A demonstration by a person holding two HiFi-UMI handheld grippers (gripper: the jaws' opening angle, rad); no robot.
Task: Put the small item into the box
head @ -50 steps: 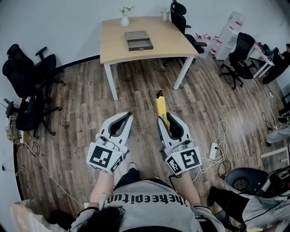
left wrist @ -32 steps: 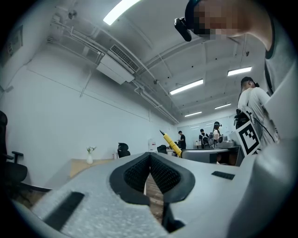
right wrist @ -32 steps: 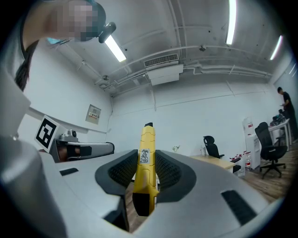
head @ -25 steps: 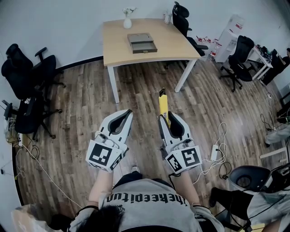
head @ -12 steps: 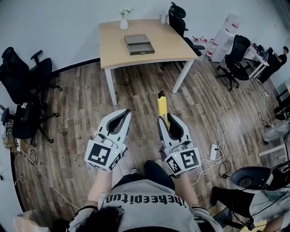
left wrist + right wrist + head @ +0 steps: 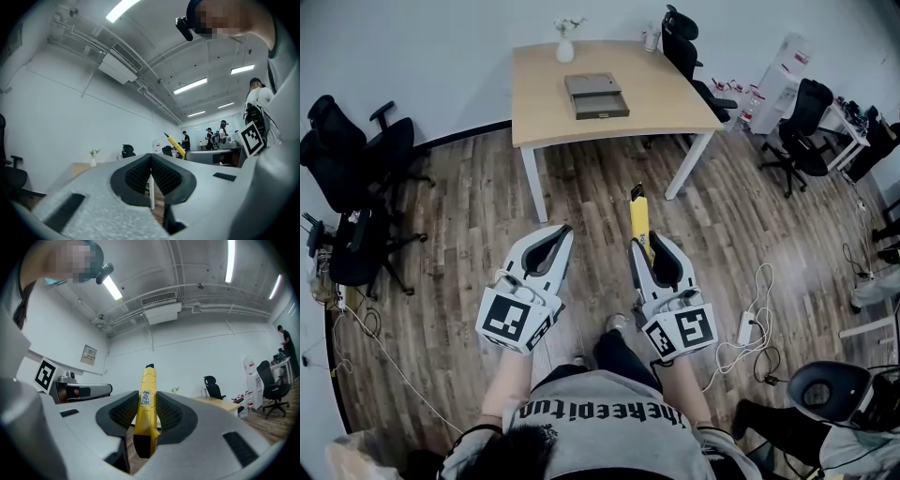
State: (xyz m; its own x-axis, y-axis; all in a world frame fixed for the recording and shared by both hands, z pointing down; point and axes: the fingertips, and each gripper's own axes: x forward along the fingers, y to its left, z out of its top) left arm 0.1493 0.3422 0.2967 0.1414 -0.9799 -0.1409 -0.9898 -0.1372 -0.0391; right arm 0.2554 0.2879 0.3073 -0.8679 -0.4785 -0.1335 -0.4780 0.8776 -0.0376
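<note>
Plainly, this is the carrying step: the small yellow item [image 6: 637, 217], a slim tool with a black tip, is clamped between the jaws of the right gripper [image 6: 645, 246] and juts forward past them, up the middle of the head view. The right gripper view shows the ribbed pads pressed on both its sides, with the labelled face toward the camera. The left gripper [image 6: 562, 232] sits just left of centre with its jaws together on nothing; its own view shows the pads meeting at a seam.

The box [image 6: 596, 96], a flat grey-brown case whose near part looks slid out or stepped, lies on the wooden worktop [image 6: 670, 94] at the upper centre of the frame, well apart from both grippers, with wood floor [image 6: 469, 234] between. A small vase [image 6: 565, 47] stands at the worktop's far edge.

The next move, as I judge it, calls for walking up to the worktop, then lowering the tool tip-first over the box's open part. Whether the opening is wide enough cannot be told from here.
</note>
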